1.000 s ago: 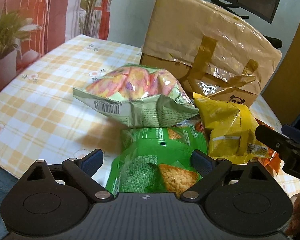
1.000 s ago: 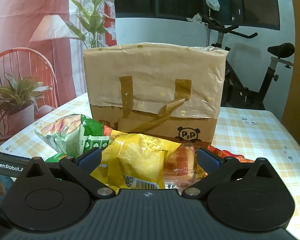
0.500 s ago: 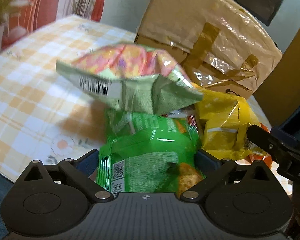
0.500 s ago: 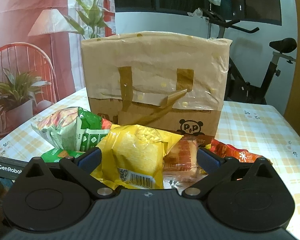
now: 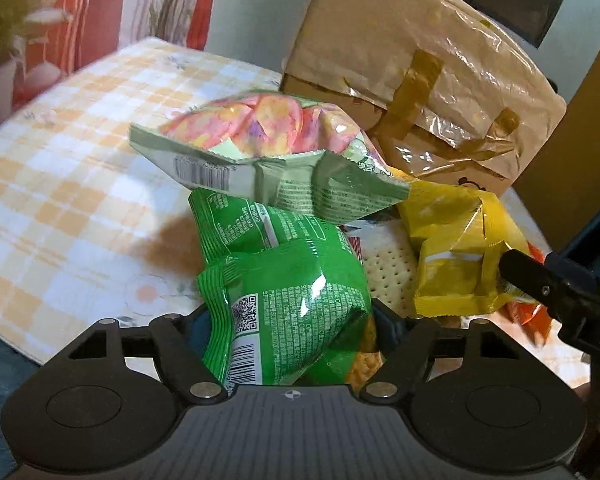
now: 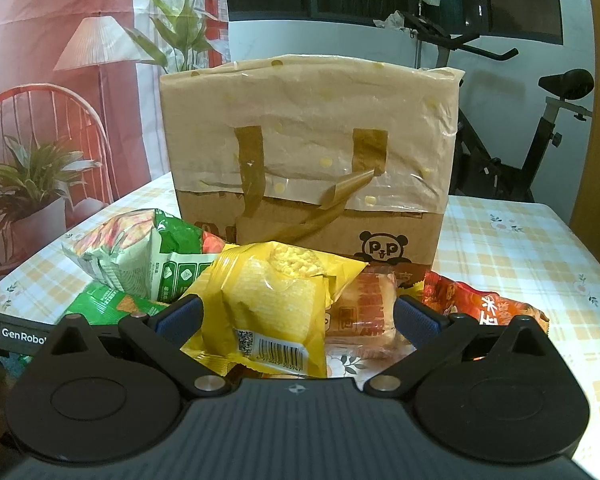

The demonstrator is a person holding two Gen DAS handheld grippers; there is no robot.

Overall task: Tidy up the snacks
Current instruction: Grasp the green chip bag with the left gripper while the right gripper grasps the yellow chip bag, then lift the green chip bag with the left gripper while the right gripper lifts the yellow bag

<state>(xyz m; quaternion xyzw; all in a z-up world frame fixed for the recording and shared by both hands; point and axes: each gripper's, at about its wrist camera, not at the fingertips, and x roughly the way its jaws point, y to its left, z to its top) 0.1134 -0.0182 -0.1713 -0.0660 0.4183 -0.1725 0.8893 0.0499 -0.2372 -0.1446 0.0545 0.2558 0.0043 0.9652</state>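
Observation:
A bright green snack bag stands crumpled between the pads of my left gripper. The jaws are closing and squeeze its sides. A pale green bag with pink print lies on top of its far end. My right gripper is open around a yellow snack bag, whose right side stays clear of the finger. Beside that lie a clear-wrapped pastry and a red packet. A tall brown paper bag with a panda logo stands behind the pile.
The table wears a yellow checked cloth, and its near edge drops off at lower left. The right gripper's black body juts in beside the yellow bag. An exercise bike and a potted plant stand beyond the table.
My left gripper has pushed forward around the green bag and its jaws have narrowed, buckling the bag upward. The right gripper has barely moved.

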